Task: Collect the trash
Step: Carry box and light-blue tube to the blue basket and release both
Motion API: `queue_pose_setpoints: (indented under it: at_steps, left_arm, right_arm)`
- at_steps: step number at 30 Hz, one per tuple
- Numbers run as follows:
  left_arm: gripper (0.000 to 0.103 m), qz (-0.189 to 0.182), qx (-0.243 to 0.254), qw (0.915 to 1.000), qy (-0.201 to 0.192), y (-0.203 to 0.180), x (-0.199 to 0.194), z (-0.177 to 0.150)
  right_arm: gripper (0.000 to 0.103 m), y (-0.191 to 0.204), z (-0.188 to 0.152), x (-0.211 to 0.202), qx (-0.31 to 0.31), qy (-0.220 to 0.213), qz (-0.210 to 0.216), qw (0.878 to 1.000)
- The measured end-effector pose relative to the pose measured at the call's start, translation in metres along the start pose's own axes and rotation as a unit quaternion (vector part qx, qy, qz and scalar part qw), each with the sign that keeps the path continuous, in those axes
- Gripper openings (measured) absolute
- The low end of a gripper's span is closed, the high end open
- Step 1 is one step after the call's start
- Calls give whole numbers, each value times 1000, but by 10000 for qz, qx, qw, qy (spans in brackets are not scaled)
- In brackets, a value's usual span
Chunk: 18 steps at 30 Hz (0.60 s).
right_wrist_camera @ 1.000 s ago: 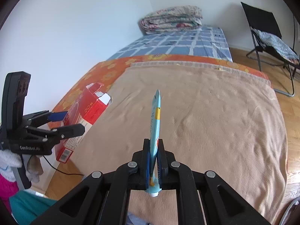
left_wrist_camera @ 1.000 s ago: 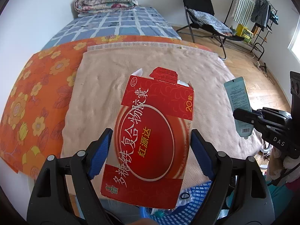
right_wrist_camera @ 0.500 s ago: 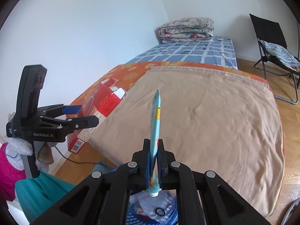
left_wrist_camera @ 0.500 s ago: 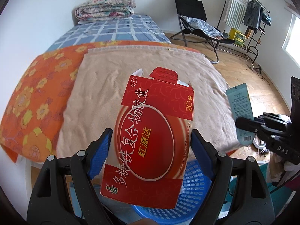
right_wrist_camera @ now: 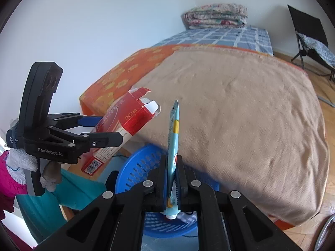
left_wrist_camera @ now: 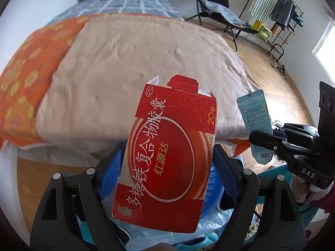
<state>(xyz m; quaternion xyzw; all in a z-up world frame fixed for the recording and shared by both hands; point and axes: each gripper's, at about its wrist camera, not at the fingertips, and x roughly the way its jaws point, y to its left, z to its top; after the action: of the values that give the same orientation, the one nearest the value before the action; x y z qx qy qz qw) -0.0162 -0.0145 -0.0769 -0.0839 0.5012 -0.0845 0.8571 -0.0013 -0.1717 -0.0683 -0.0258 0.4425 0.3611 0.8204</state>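
Both grippers loaded, bin below. Left gripper (left_wrist_camera: 167, 163) clamps the red medicine box (left_wrist_camera: 167, 156) across its width, long axis pointing away and up. Right gripper (right_wrist_camera: 172, 179) pinches the light-blue tube (right_wrist_camera: 173, 138) edge-on, cap end near, crimped end far. Blue basket (right_wrist_camera: 136, 167) sits on the floor at the near edge of the bed (right_wrist_camera: 240, 108), directly under both grippers, right one looks more centred over it. Next, likely: lower and release.

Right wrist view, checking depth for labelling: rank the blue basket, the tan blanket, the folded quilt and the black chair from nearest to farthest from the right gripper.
1. blue basket, just below the right gripper.
2. tan blanket, ahead on the bed.
3. and 4. folded quilt, far end of the bed, and black chair, far right: too close to call.
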Motion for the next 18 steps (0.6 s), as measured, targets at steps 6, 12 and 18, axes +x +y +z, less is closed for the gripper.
queue_pose_setpoints:
  at_steps: [6, 12, 18]
  left_arm:
    - [84, 25, -89, 9996, 254, 3, 15, -21]
    - [84, 58, -229, 9988, 438, 12, 26, -34]
    - [85, 7, -300, 9979, 573, 15, 34, -43]
  right_arm:
    - [4, 0, -16, 14, 92, 300, 27, 9995]
    - [5, 3, -27, 23, 120, 496, -56, 9987]
    - [5, 5, -29, 27, 128, 586, -90, 9982]
